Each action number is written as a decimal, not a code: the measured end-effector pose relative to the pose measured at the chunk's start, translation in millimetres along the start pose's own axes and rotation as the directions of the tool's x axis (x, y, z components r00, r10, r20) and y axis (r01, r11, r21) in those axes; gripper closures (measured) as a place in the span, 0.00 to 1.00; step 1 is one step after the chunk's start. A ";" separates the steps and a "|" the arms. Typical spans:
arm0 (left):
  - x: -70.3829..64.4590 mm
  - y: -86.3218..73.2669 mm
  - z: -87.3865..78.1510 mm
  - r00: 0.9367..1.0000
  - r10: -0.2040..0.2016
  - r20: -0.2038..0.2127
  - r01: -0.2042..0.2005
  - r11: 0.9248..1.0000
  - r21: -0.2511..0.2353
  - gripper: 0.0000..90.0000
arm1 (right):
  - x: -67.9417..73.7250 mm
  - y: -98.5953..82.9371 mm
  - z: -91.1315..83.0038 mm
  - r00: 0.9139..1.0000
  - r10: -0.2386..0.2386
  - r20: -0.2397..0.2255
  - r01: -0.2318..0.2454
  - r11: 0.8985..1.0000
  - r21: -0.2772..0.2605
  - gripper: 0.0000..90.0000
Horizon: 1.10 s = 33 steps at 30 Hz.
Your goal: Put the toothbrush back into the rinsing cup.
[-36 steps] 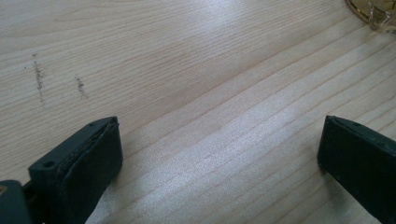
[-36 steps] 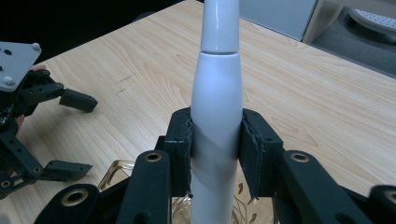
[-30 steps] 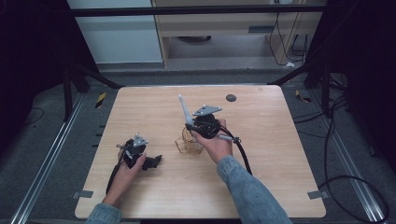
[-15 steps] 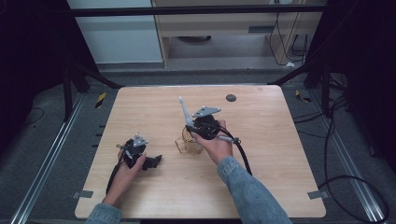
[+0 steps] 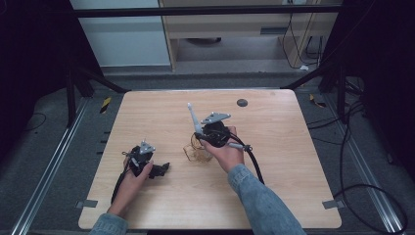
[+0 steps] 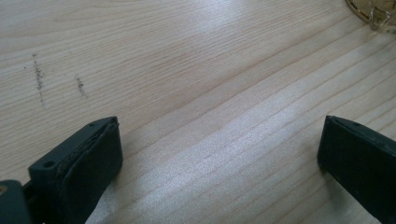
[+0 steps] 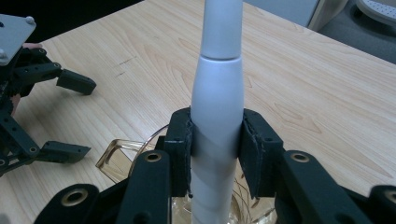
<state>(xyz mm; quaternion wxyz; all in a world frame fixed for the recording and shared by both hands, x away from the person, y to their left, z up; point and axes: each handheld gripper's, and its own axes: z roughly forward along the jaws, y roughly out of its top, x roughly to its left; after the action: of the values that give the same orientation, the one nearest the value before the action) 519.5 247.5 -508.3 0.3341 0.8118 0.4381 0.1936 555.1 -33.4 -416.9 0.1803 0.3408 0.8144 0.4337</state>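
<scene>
Right tongs (image 7: 215, 140) — clamped on a white toothbrush handle (image 7: 217, 93), which stands nearly upright with its lower end down in a clear amber glass mug (image 7: 116, 156). In the high view the handle (image 5: 193, 117) has tipped a touch more upright over the last second; the mug (image 5: 195, 152) has not moved. I judge the handle is being set into the mug and is close to release.

Left tongs (image 5: 159, 170) — spread wide, holding nothing, resting low on the table (image 6: 196, 60), unchanged.

Mug rim (image 6: 373, 14) — well off from the left tongs.

Dark round spot (image 5: 242, 103) — far side of the table.
</scene>
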 end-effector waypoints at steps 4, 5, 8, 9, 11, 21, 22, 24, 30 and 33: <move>0.0 0.0 0.0 1.000 0.000 0.000 0.000 1.000 0.000 0.00 | -0.1 -0.2 0.1 1.000 -0.003 0.001 0.003 1.000 0.004 0.74; 0.0 0.0 0.0 1.000 0.000 0.000 0.000 1.000 0.000 0.00 | 0.0 -0.4 0.1 1.000 -0.003 0.002 0.003 1.000 0.005 0.74; 0.0 0.0 0.0 1.000 0.000 0.000 0.000 1.000 0.000 0.00 | 0.1 -0.6 0.5 1.000 -0.002 0.002 0.002 1.000 0.010 0.74; 0.0 0.0 0.0 1.000 0.000 0.000 0.000 1.000 0.000 0.00 | 0.0 -0.7 0.7 1.000 -0.002 0.001 0.002 1.000 0.012 0.74; 0.0 0.0 0.0 1.000 0.000 0.000 0.000 1.000 0.000 0.00 | -0.1 -0.9 1.2 1.000 -0.003 0.000 0.003 1.000 0.012 0.74; 0.0 0.0 0.0 1.000 0.000 0.000 0.000 1.000 0.000 0.00 | 1.1 -1.6 3.0 1.000 -0.009 -0.001 0.009 1.000 0.019 0.73; 0.0 0.0 0.0 1.000 0.000 0.000 0.000 1.000 0.000 0.00 | 1.0 -1.5 3.1 1.000 -0.008 -0.002 0.008 1.000 0.019 0.73; 0.0 0.0 0.0 1.000 0.000 0.000 0.000 1.000 0.000 0.00 | 1.1 -1.4 3.2 1.000 -0.006 -0.002 0.006 1.000 0.020 0.73; 0.0 0.0 0.0 1.000 0.000 0.000 0.000 1.000 0.000 0.00 | 0.8 -1.1 4.2 1.000 -0.011 -0.002 0.011 1.000 0.019 0.73; 0.0 0.0 0.0 1.000 0.000 0.000 0.000 1.000 0.000 0.00 | 1.1 -0.8 4.9 1.000 -0.010 -0.005 0.010 1.000 0.019 0.73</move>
<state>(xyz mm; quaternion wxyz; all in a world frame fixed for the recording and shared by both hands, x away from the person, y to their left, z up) 519.5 247.5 -508.3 0.3341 0.8118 0.4381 0.1935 556.9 -30.0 -420.3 0.1771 0.3372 0.8208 0.4257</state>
